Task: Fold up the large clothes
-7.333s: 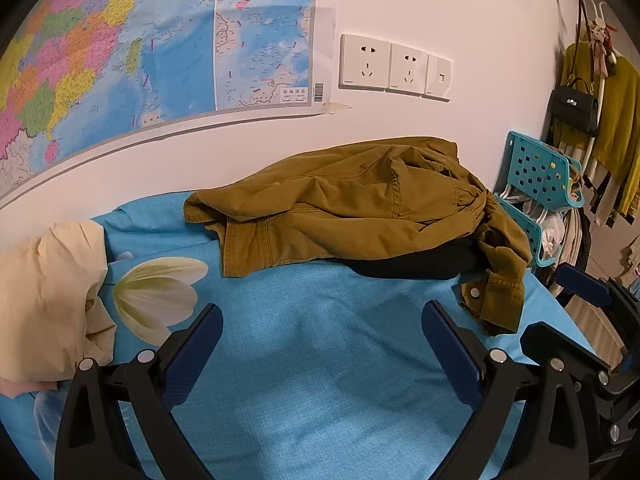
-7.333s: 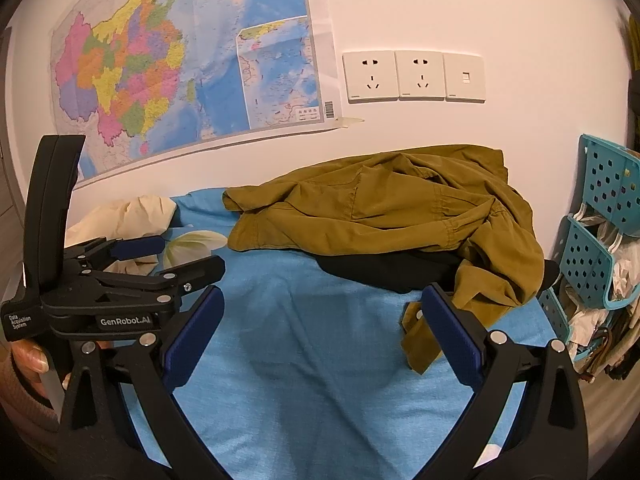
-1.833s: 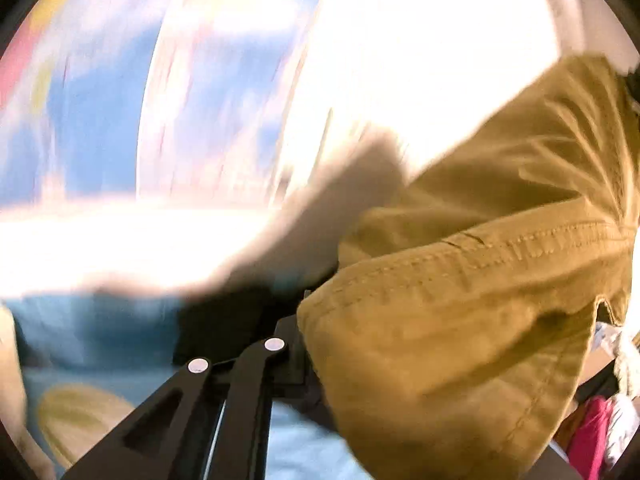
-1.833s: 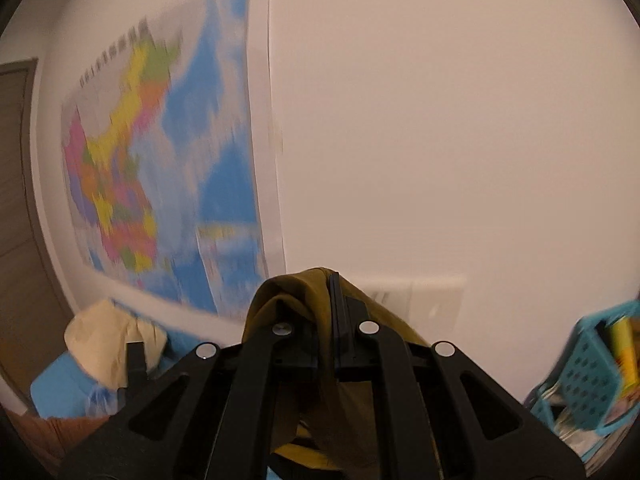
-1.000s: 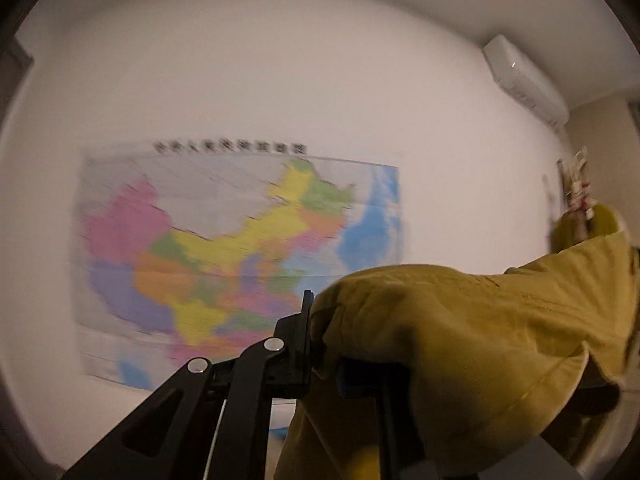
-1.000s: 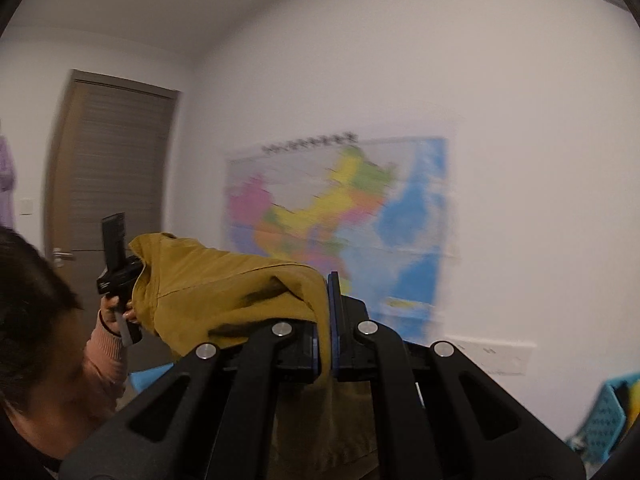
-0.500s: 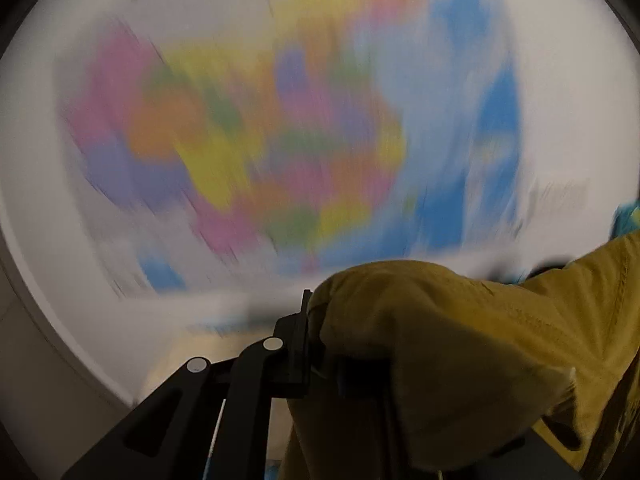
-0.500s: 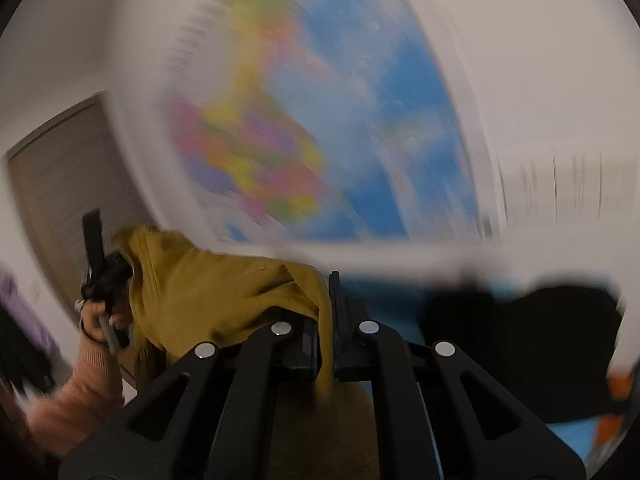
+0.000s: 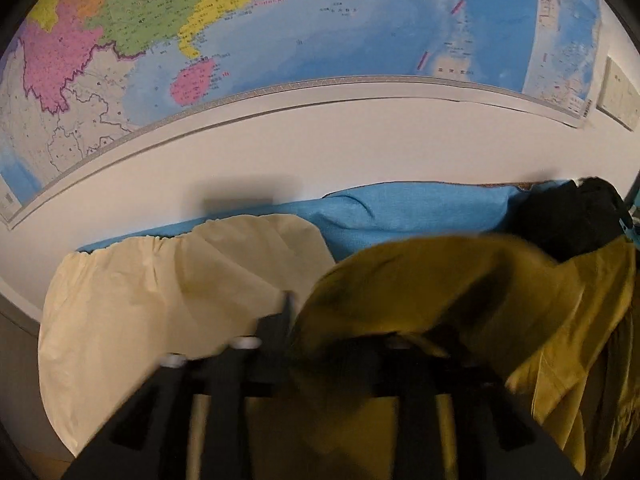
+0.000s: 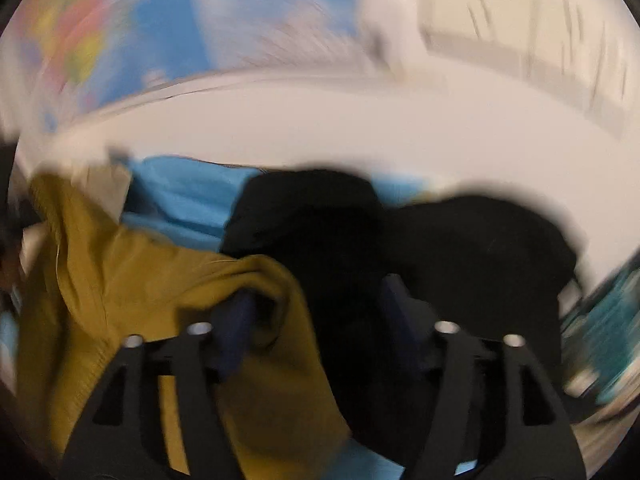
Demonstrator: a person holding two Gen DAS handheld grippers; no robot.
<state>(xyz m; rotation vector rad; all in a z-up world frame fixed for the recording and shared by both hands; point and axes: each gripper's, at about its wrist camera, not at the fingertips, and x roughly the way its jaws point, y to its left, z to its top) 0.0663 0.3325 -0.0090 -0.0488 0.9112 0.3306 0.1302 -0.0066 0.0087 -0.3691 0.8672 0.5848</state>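
Near the far wall, the left view shows a sharp map (image 9: 280, 20) and a cream cloth (image 9: 160, 280); the right view shows blur. The jacket (image 10: 132, 280) lies on the blue bed (image 9: 400, 212) beside a black garment (image 10: 460, 240). The right gripper (image 10: 316, 320) has just opened wide, pads clear. The left gripper (image 9: 340, 340) has just opened partway, fabric draped over it. Half a second ago both clamped the jacket aloft.

Both tongs (image 9: 340, 332) (image 10: 316, 320) just opening

Bedroom: bed (image 9: 400, 216), wall map (image 9: 320, 20)
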